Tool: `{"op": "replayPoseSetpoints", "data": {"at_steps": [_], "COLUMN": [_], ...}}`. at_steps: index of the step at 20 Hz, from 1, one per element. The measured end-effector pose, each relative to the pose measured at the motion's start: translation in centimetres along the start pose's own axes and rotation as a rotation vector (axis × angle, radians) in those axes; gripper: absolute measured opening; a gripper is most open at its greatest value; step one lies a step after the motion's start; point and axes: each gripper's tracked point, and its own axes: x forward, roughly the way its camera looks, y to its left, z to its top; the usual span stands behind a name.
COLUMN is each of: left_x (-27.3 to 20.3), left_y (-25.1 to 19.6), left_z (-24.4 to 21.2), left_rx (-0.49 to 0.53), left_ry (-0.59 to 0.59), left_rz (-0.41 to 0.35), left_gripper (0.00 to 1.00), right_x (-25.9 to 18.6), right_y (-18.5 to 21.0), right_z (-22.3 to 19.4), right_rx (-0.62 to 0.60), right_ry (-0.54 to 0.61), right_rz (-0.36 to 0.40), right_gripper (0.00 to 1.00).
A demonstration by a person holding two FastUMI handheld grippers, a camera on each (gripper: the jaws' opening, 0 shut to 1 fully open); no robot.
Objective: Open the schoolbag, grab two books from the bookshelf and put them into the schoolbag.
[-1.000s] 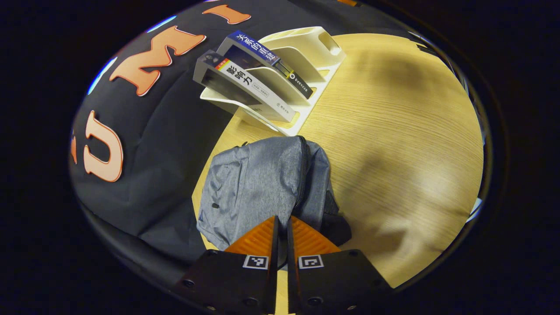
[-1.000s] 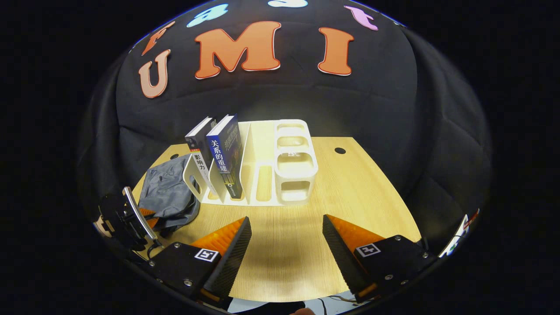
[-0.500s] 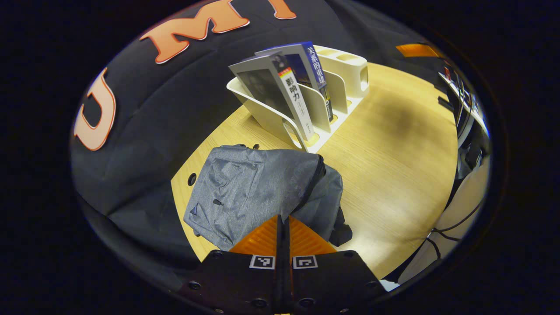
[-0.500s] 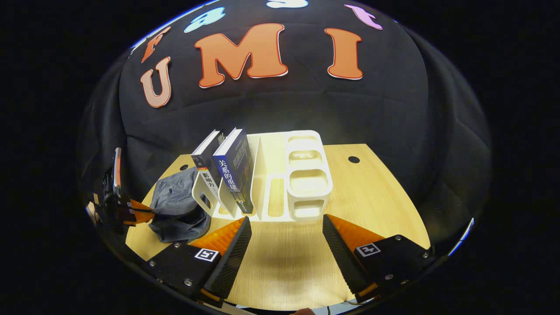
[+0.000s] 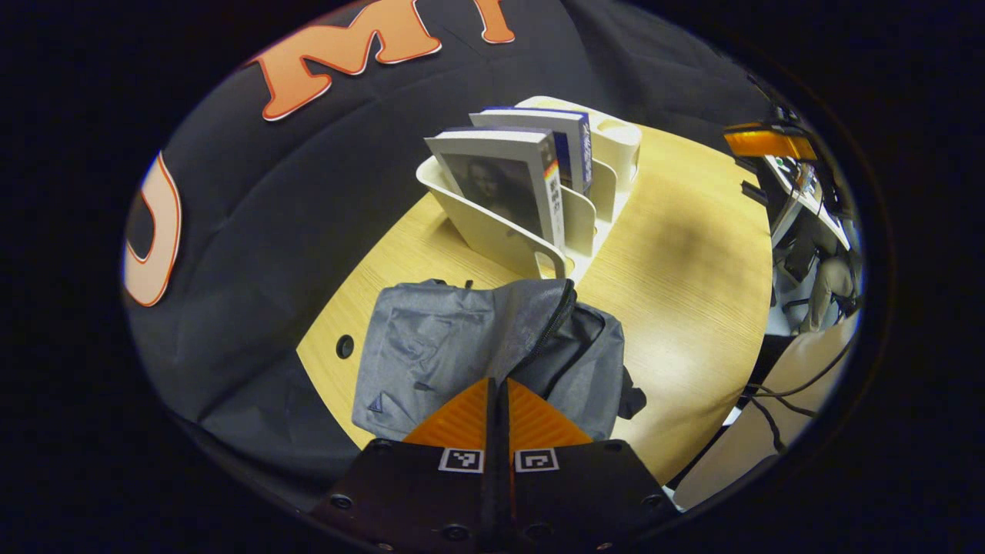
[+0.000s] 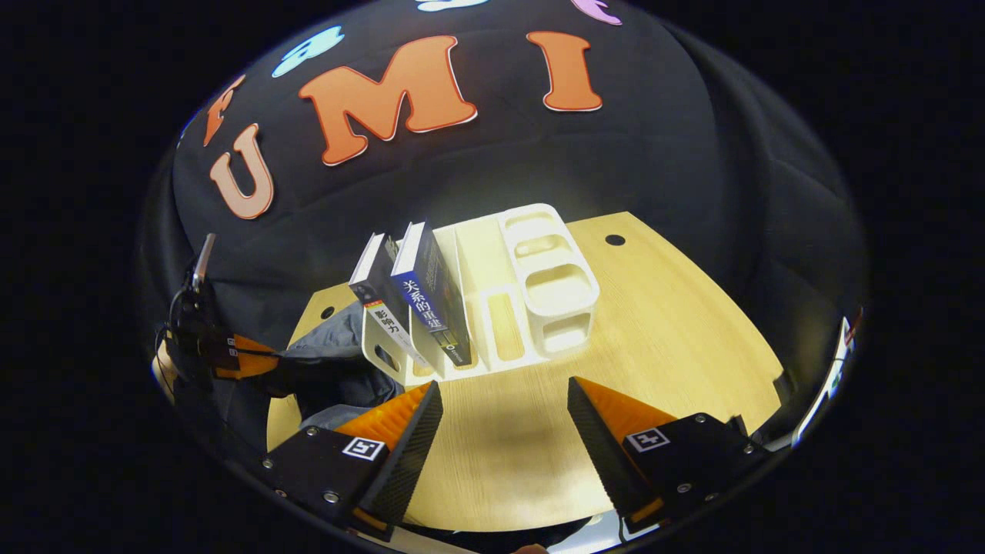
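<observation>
I see the wooden table (image 5: 692,254) first, with everything on it. The grey schoolbag (image 5: 454,354) sits at its near left edge, just in front of the white bookshelf (image 6: 492,308); its zipper (image 5: 550,327) runs down the top toward me, and I can't tell how far it's parted. The bookshelf stands mid-table, and both books are in its left slots, leaning: the grey-covered book (image 5: 508,185) in the outer slot nearest the bag, the blue-spined book (image 6: 431,304) in the slot beside it, the two side by side.

My left gripper (image 5: 499,392) is pressed closed right over the bag's zipper end; whether it has pinched a pull tab or fabric I can't tell. In the right gripper view it shows far left, at the bag. My right gripper (image 6: 504,415) is spread wide, holding nothing, above bare table just in front of the bookshelf.
</observation>
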Motion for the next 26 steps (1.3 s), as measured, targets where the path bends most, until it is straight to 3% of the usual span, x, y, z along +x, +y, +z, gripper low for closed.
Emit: {"op": "replayPoseSetpoints", "data": {"at_steps": [4,9,17,21,26], "left_x": [-0.9,-1.0,-2.8,-2.6,-2.5], "left_y": [4.9,9.0,12.5,13.4,13.8], "left_z": [1.3,2.3,2.9,2.6,2.3], "left_rx": [0.018,-0.003,-0.042,-0.063,-0.106], "left_ry": [-0.053,-0.098,-0.137,-0.155,-0.167], "left_rz": [-0.012,0.012,0.072,0.098,0.101], "left_gripper": [0.01,0.00,0.01,0.01,0.00], "right_x": [-1.3,-2.6,-3.0,-0.9,5.8], "right_y": [3.5,9.3,15.3,19.2,22.0], "right_z": [-0.2,1.0,9.0,13.9,17.6], "right_rx": [0.001,-0.032,-0.196,-0.204,-0.256], "right_ry": [-0.007,0.036,0.126,0.229,0.369], "right_rz": [-0.035,0.034,0.139,0.198,0.142], "right_gripper": [0.98,0.98,0.98,0.98,0.98]}}
